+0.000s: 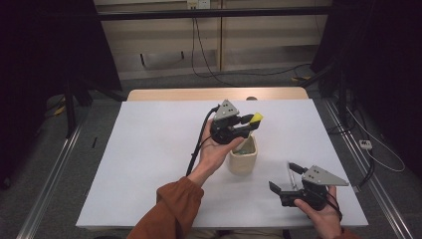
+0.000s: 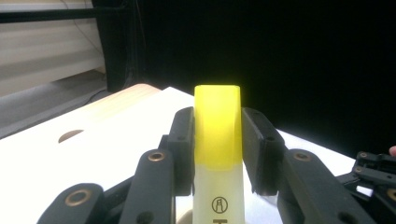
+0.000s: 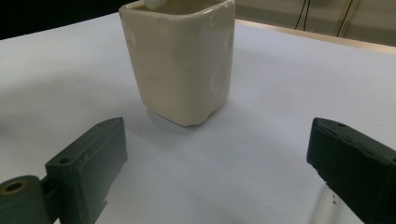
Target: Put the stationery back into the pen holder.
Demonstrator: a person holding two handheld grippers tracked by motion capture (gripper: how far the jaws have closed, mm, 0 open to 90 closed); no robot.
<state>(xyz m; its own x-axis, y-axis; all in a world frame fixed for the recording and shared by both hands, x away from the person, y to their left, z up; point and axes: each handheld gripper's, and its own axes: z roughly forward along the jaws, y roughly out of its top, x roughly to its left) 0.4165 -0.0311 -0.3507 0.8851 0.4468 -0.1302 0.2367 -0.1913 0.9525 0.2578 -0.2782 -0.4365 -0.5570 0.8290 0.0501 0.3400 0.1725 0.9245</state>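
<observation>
Highlighter [image 1: 255, 118] in left hand-held gripper [image 1: 247, 125], yellow cap up-right.

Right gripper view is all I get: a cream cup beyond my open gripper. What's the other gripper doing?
Observer: The left gripper is shut on a yellow-capped highlighter.
Operator: Where is it relative to the cup?
Observer: In the high view it hangs just above the cup, yellow cap pointing away from the hand.
Operator: And my gripper's position?
Observer: The right gripper sits apart from the cup, to its right and nearer the person.
</observation>
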